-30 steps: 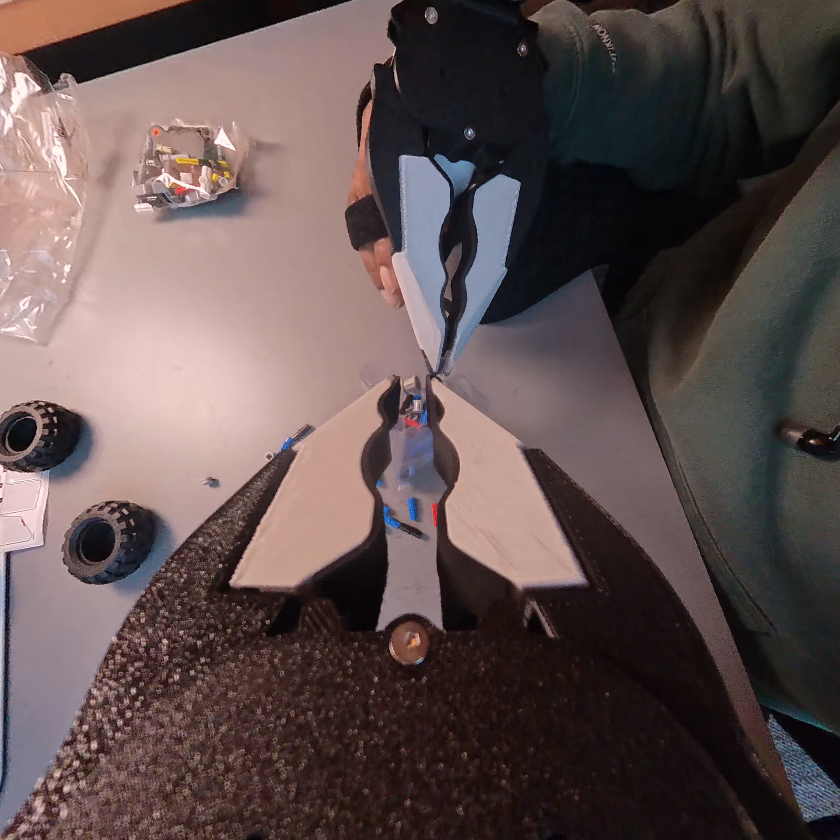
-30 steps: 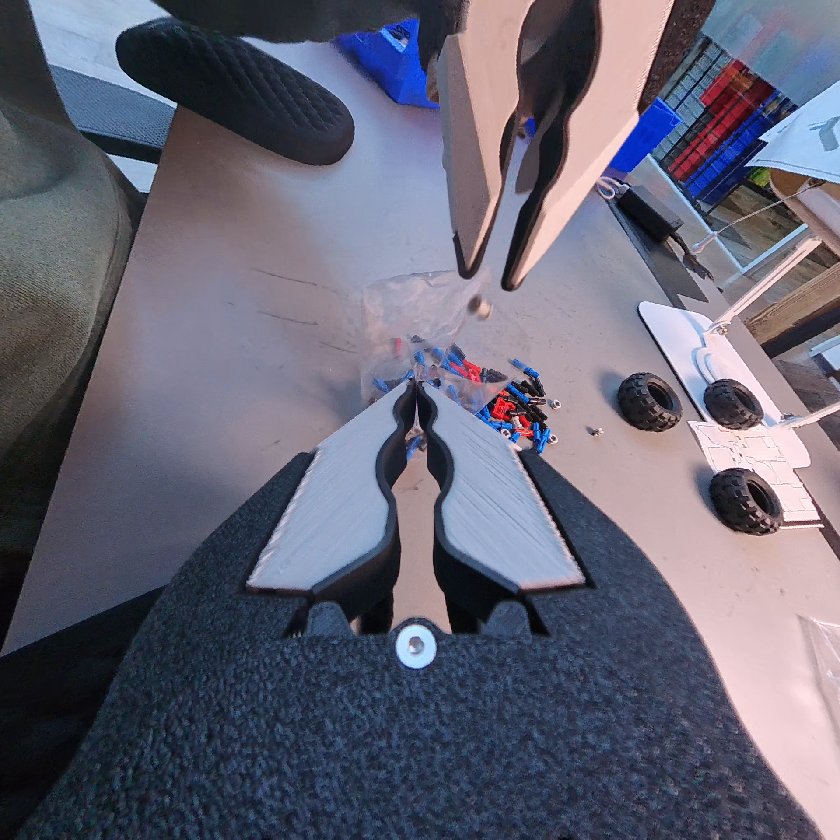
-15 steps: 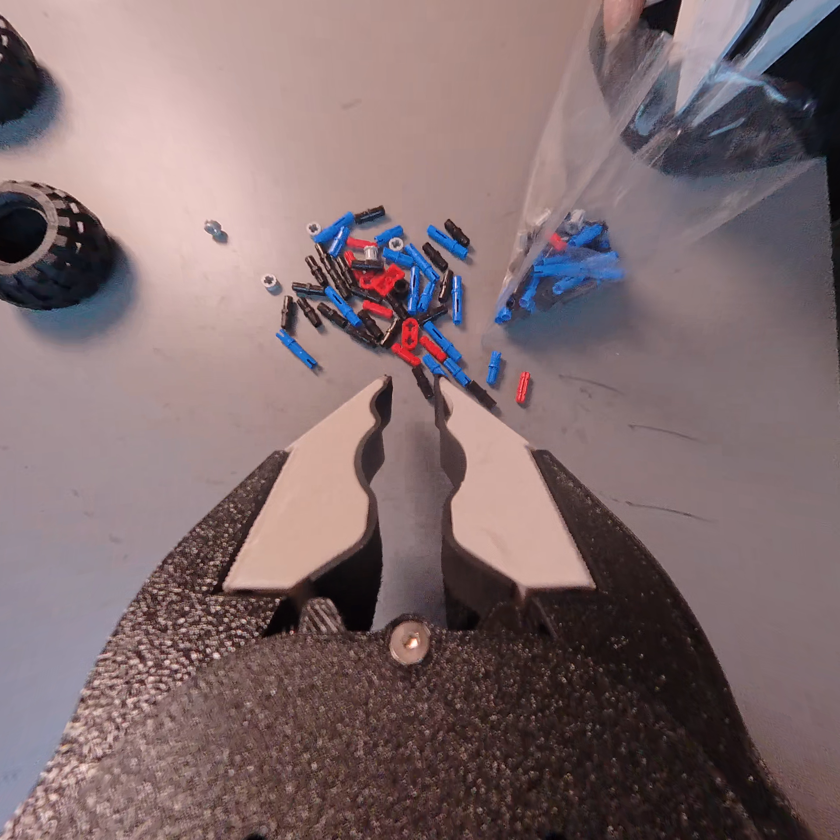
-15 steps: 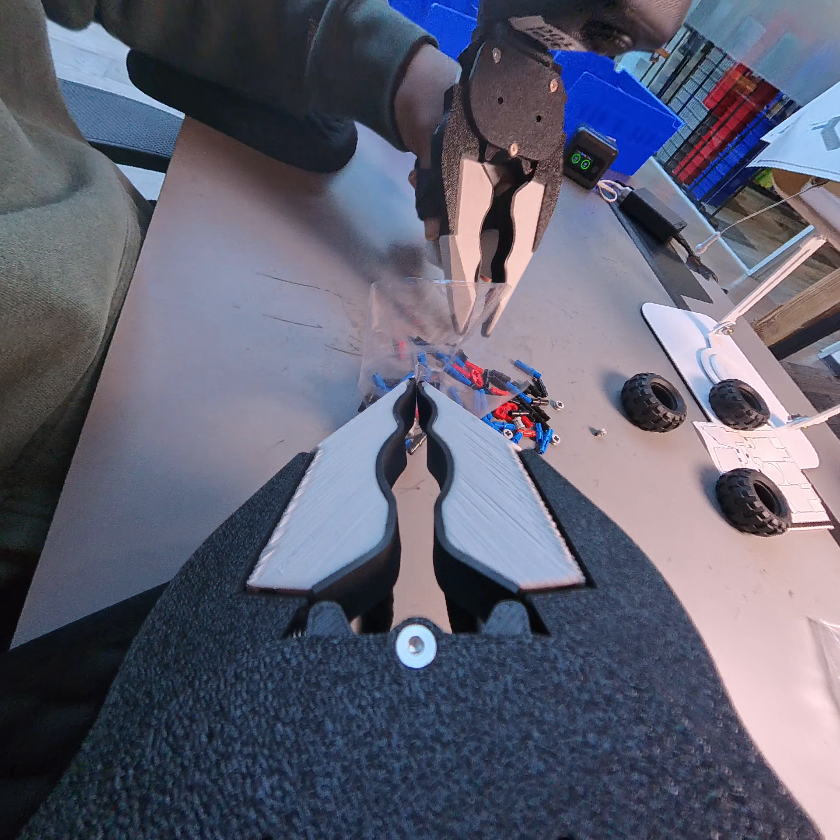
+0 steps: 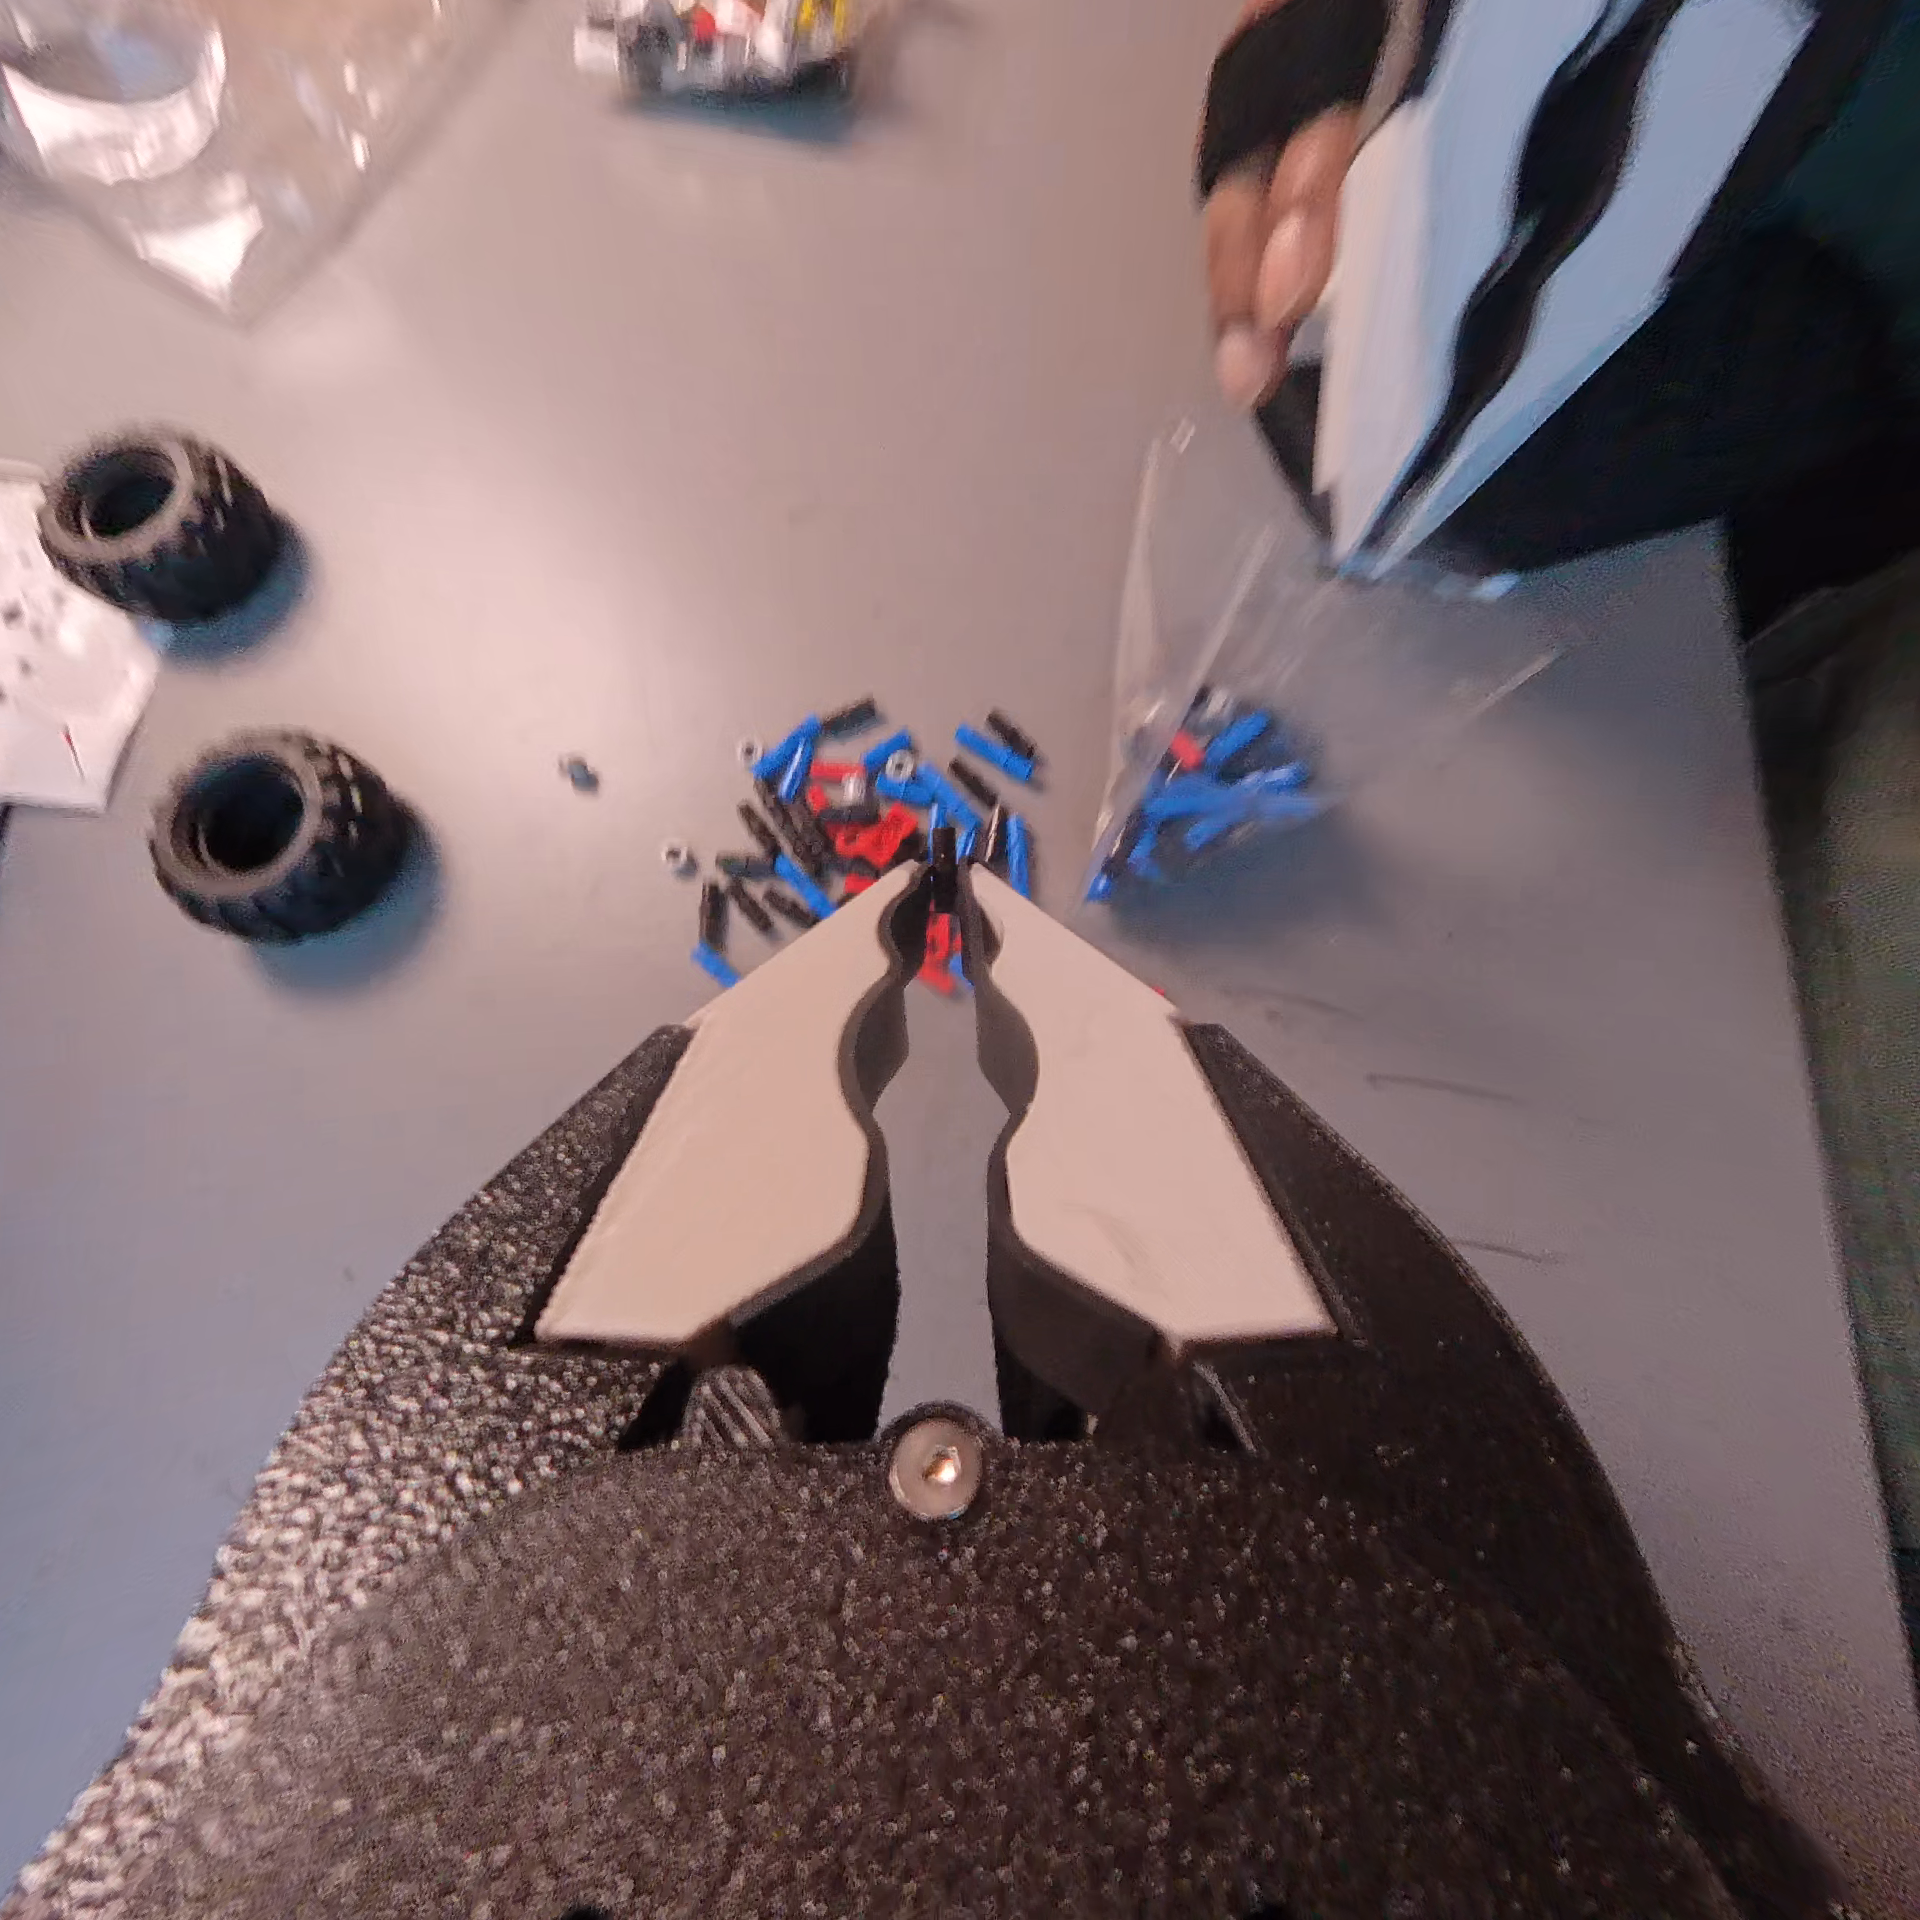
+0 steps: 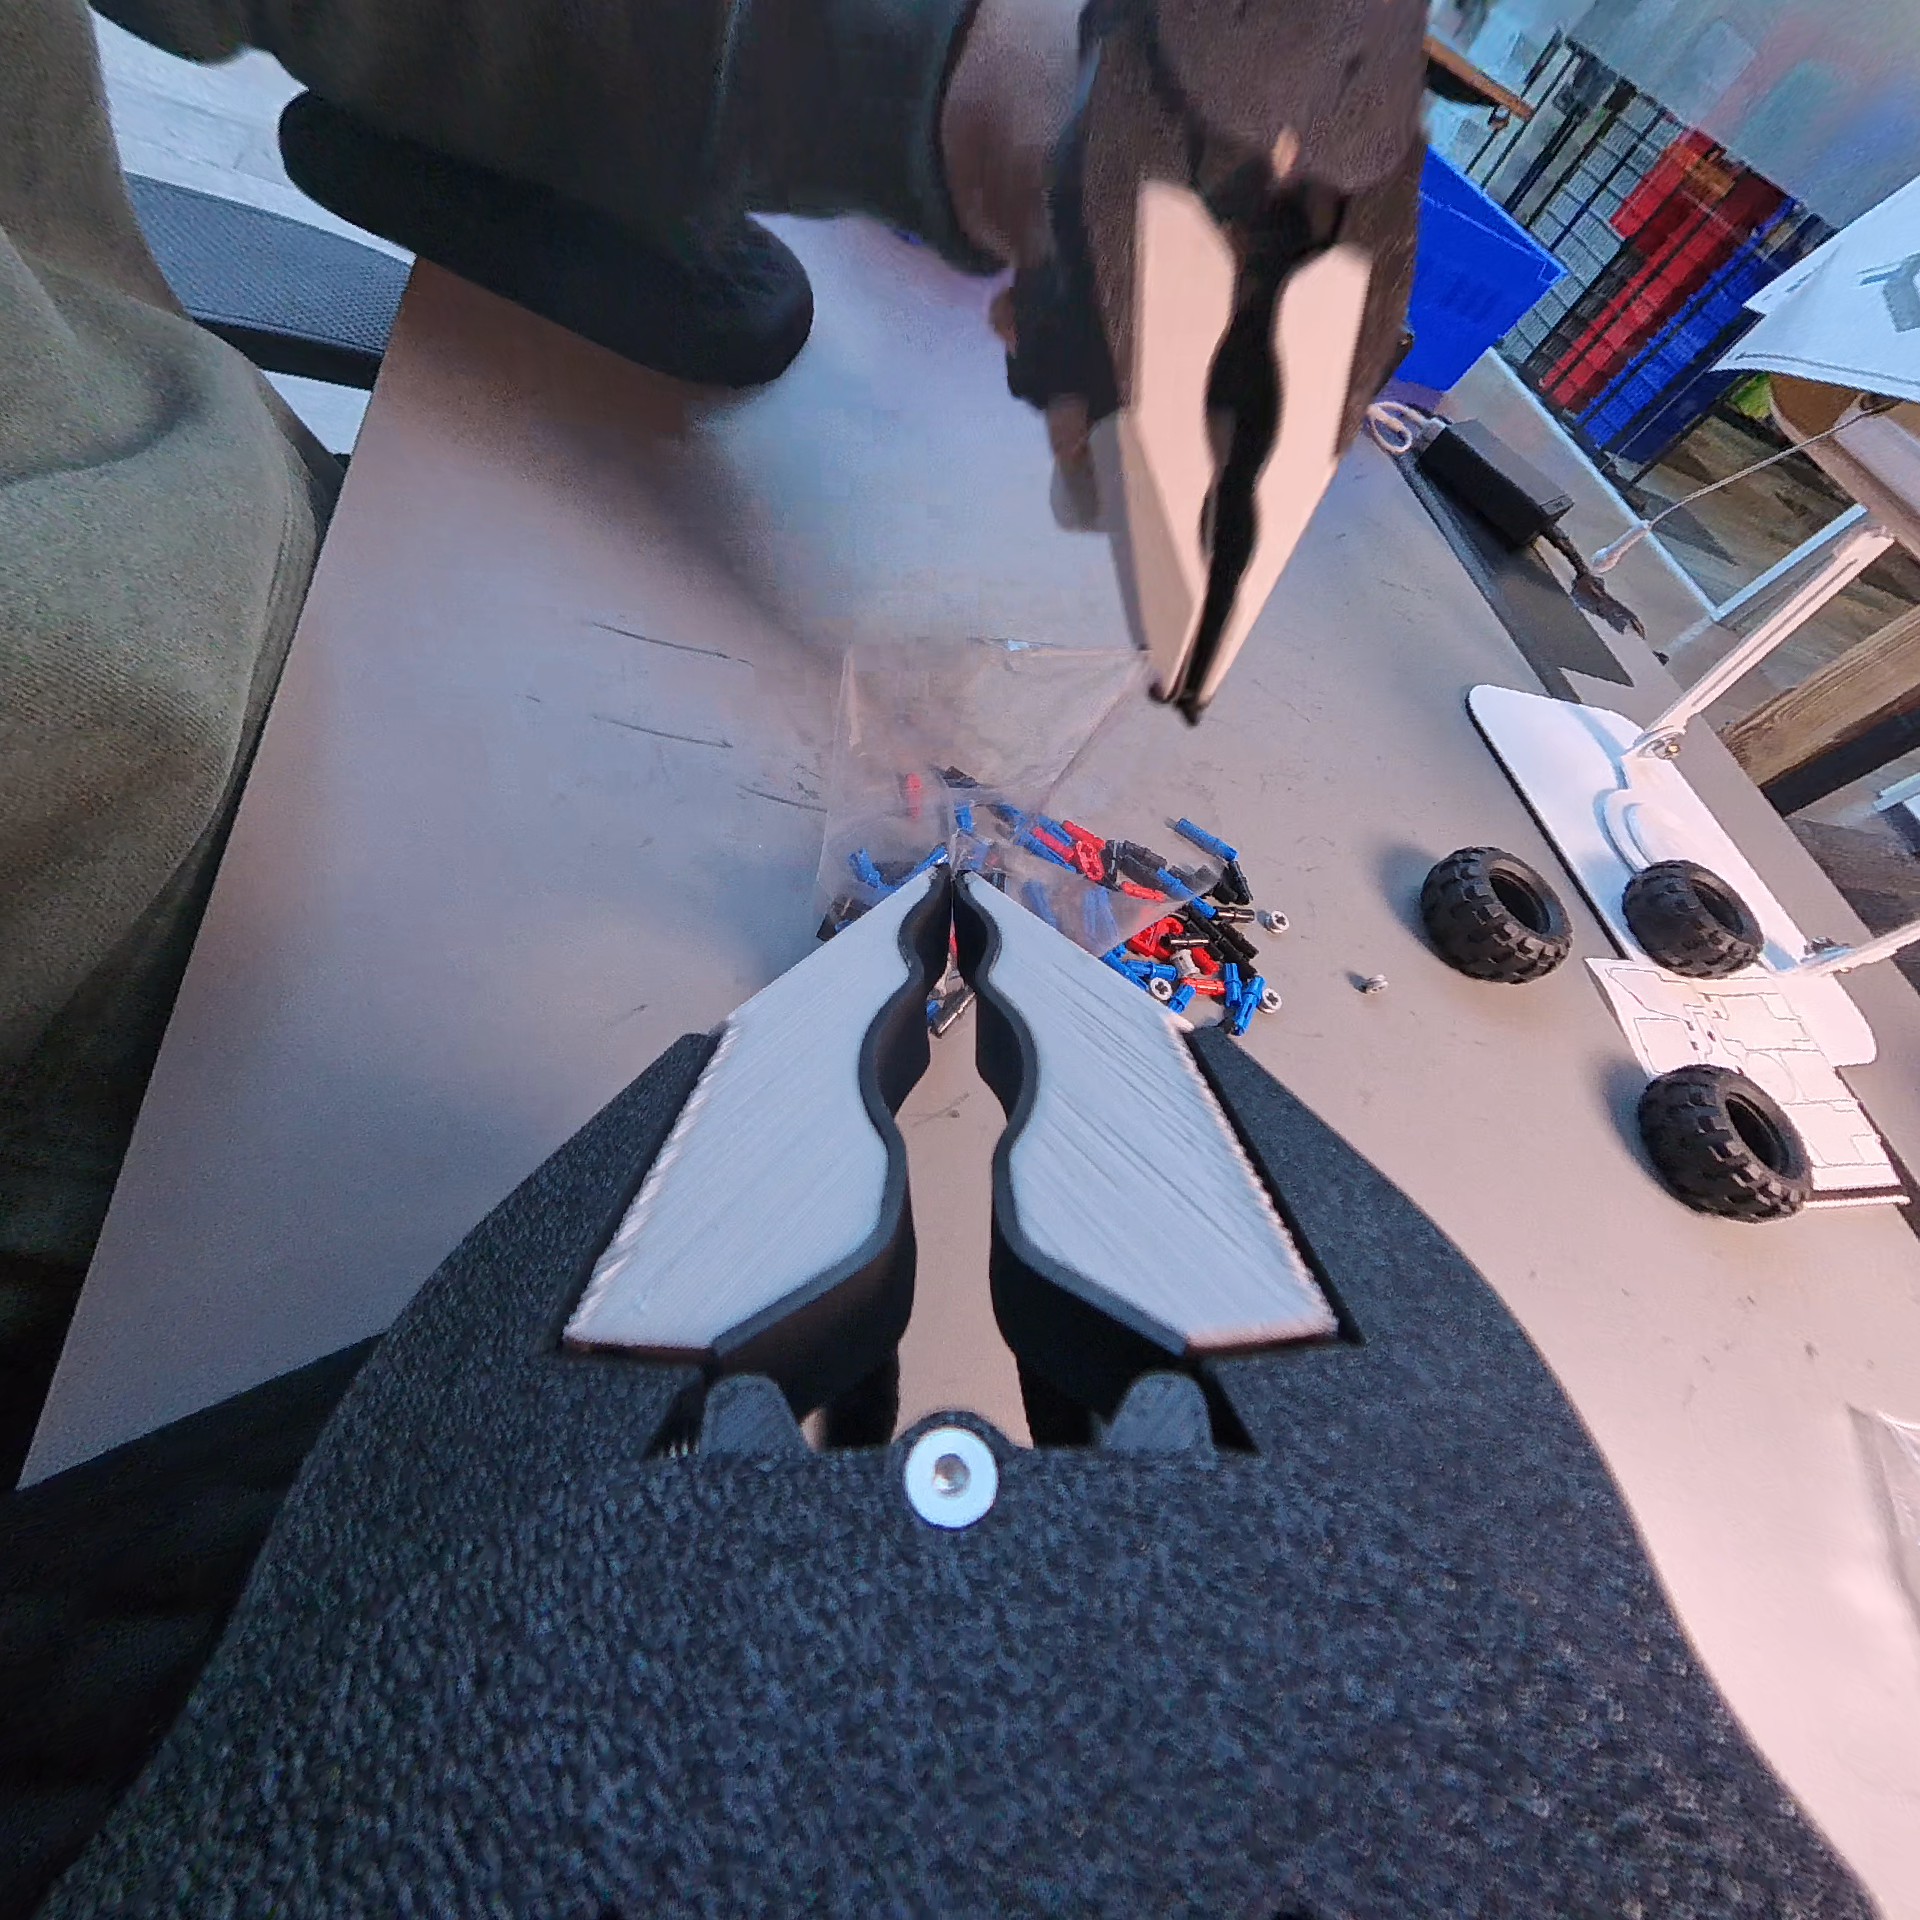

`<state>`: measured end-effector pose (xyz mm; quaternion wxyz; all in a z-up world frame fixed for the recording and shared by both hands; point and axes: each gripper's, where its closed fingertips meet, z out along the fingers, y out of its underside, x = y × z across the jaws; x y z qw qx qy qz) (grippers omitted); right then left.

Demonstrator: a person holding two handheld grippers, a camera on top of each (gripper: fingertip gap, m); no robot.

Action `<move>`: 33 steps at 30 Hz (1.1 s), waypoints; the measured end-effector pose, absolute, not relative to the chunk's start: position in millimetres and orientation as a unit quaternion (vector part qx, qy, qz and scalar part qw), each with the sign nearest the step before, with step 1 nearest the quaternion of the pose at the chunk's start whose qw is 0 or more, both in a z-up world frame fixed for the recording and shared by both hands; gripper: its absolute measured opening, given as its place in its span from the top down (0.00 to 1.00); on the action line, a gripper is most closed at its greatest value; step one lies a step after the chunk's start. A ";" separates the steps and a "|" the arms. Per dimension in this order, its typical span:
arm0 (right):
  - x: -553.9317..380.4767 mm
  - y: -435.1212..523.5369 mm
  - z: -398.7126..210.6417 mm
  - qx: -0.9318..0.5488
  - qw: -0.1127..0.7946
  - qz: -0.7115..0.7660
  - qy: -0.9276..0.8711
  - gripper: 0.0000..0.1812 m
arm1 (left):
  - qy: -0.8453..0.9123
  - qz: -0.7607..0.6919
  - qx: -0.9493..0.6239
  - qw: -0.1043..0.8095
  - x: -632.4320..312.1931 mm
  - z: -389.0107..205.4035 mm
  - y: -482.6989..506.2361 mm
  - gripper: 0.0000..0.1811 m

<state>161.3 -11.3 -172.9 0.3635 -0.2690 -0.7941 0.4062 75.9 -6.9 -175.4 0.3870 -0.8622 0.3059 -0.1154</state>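
Right gripper jaws clamping thin clear plastic bag just beside loose blue-red-black plastic pin pile. Left gripper jaws pinching small black pin above pile. Tiny part, so likely needing firm, centred pinch.

Even overhead light left soft shadows beside the tyres. The left wrist view was motion-blurred; both views bent at the edges.

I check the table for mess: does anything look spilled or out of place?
Yes. Blue, red and black pins lie spilled on the table beside the clear bag, which the right gripper pinches. One grey piece lies apart, nearer the tyres. The left gripper pinches one black pin.
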 end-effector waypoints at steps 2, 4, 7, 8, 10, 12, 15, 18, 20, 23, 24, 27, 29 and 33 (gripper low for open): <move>161.0 -11.5 -173.1 -0.269 0.364 0.405 -0.795 1.00 | 0.341 -0.146 -0.834 0.409 105.5 -134.5 -7.0 0.98; 161.1 -11.5 -173.0 -0.268 0.365 0.404 -0.795 1.00 | 0.385 -0.155 -0.817 0.400 132.8 -112.5 -9.5 0.98; 161.6 -11.5 -172.6 -0.267 0.367 0.404 -0.794 1.00 | 0.423 -0.143 -0.828 0.340 149.7 -116.8 -10.9 0.97; 161.8 -11.5 -172.5 -0.267 0.367 0.404 -0.794 1.00 | 0.424 -0.136 -0.834 0.325 149.1 -121.4 -9.5 0.95; 162.3 -11.5 -172.3 -0.266 0.367 0.405 -0.794 1.00 | 0.418 -0.129 -0.846 0.306 143.6 -129.1 -8.6 0.93; 162.8 -11.5 -172.0 -0.265 0.367 0.407 -0.793 1.00 | 0.401 -0.141 -0.846 0.322 140.7 -127.0 -8.8 0.91; 163.4 -10.7 -171.6 -0.265 0.367 0.409 -0.792 1.00 | 0.362 -0.139 -0.846 0.367 124.1 -124.8 -12.1 0.92; 163.5 -10.7 -171.5 -0.265 0.366 0.410 -0.792 1.00 | 0.286 -0.123 -0.877 0.367 89.6 -158.3 -20.1 0.92; 162.8 -10.9 -172.7 -0.266 0.363 0.408 -0.794 1.00 | 0.234 -0.131 -0.897 0.352 79.7 -188.7 -27.7 0.92; 162.2 -10.5 -173.0 -0.268 0.363 0.407 -0.794 1.00 | 0.198 -0.147 -0.904 0.348 86.1 -215.4 -34.7 0.91; 162.1 -10.3 -173.0 -0.269 0.363 0.407 -0.794 1.00 | 0.196 -0.136 -0.908 0.344 85.9 -221.7 -35.7 0.91; 161.9 -10.4 -173.3 -0.269 0.364 0.405 -0.795 1.00 | 0.211 -0.107 -0.916 0.325 85.1 -232.6 -39.7 0.91; 162.2 -10.4 -173.4 -0.269 0.364 0.405 -0.794 1.00 | 0.221 -0.093 -0.919 0.314 83.8 -237.0 -42.1 0.91; 162.6 -10.4 -173.1 -0.268 0.364 0.407 -0.794 1.00 | 0.232 -0.076 -0.920 0.306 80.0 -241.3 -44.6 0.98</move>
